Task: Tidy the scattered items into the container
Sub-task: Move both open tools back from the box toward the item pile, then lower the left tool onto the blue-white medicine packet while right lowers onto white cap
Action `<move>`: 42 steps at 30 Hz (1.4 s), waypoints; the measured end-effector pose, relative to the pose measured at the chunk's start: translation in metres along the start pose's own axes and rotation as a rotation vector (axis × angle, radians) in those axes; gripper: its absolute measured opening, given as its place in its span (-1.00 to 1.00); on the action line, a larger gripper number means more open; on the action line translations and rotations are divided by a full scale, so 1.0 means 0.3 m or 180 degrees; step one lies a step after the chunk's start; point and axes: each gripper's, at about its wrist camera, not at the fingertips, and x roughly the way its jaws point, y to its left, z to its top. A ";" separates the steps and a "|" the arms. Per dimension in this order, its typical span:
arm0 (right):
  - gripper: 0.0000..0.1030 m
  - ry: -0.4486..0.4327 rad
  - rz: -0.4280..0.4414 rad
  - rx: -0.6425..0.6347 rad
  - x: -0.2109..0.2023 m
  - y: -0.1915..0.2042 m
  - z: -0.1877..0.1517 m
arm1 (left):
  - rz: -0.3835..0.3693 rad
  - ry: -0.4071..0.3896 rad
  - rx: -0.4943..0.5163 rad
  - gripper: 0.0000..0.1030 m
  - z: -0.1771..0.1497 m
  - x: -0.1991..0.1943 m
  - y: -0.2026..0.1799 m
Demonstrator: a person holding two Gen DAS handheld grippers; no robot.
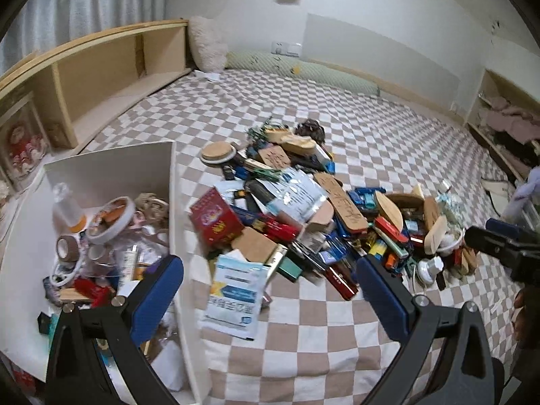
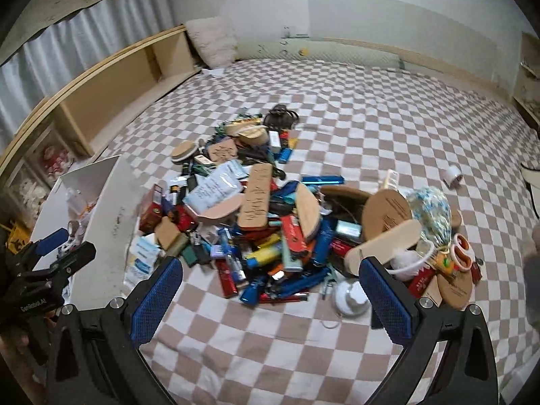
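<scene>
Black left tool reads "GenRobot.AI" (white print).

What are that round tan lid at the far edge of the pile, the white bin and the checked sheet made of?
The round lid looks like cork or pale wood: matt tan top, whitish rim. The white bin seems to be thin rigid plastic or coated board; its walls are flat, smooth and scuffed. The checked sheet is soft woven fabric, with faint creases.
</scene>
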 end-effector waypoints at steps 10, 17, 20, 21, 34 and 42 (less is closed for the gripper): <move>1.00 0.0078 -0.0013 0.0161 0.085 -0.110 -0.034 | -0.0130 0.0193 0.0083 0.99 -0.016 0.122 -0.086; 1.00 0.0115 -0.0086 0.0286 0.153 -0.192 -0.095 | -0.0216 0.0296 0.0169 0.99 -0.062 0.195 -0.124; 1.00 0.0176 -0.0045 0.0382 0.190 -0.224 -0.124 | -0.0220 0.0295 0.0063 0.99 -0.083 0.221 -0.114; 1.00 0.0219 0.0010 0.0435 0.208 -0.235 -0.136 | -0.0226 0.0307 0.0032 0.99 -0.090 0.231 -0.110; 1.00 0.0491 0.0032 0.0691 0.316 -0.293 -0.232 | 0.0123 0.0354 0.0018 0.99 -0.214 0.333 -0.075; 1.00 0.0592 0.0219 0.0893 0.336 -0.319 -0.255 | 0.0444 0.0349 0.0094 0.96 -0.311 0.365 -0.098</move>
